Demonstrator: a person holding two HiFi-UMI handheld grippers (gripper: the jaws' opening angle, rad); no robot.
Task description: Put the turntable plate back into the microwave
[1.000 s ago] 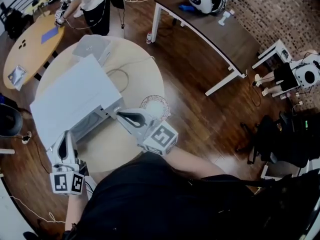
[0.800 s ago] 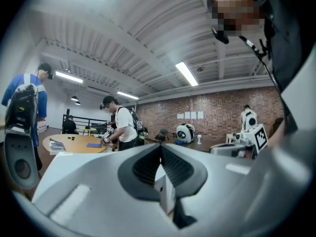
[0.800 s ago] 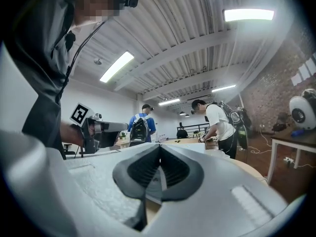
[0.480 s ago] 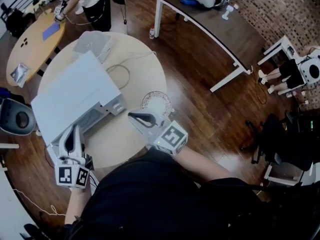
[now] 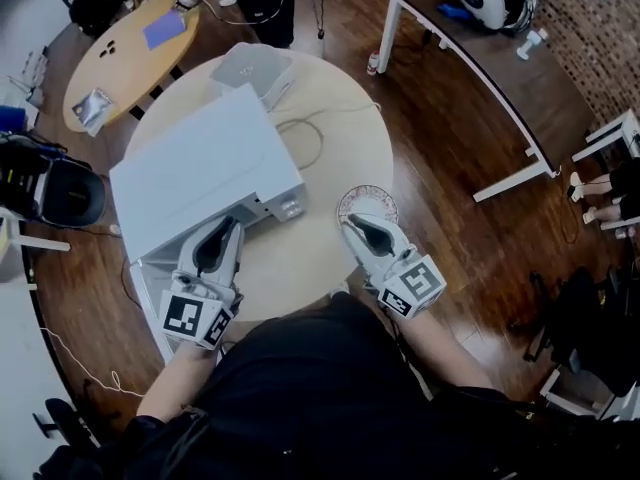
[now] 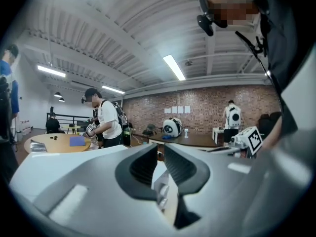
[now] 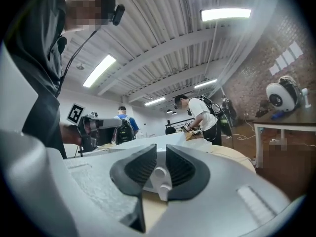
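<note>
The clear glass turntable plate (image 5: 367, 204) lies flat on the round wooden table (image 5: 330, 108), right of the white microwave (image 5: 200, 163). My right gripper (image 5: 353, 223) has its tips at the plate's near rim. Its jaws are opening with a narrow gap and nothing between them (image 7: 160, 157). My left gripper (image 5: 227, 226) points at the microwave's dark front opening, its jaws narrowly apart and empty (image 6: 159, 154). The microwave door (image 5: 150, 303) hangs open at the lower left.
A grey laptop-like device (image 5: 250, 68) and a looped cable (image 5: 300, 138) sit behind the microwave. A second round table (image 5: 130, 43), a long dark desk (image 5: 470, 58), a black chair (image 5: 60, 196) and people stand around on the wood floor.
My right gripper has moved from the microwave's front corner over to the plate's near rim. My left gripper has come up in front of the microwave's opening.
</note>
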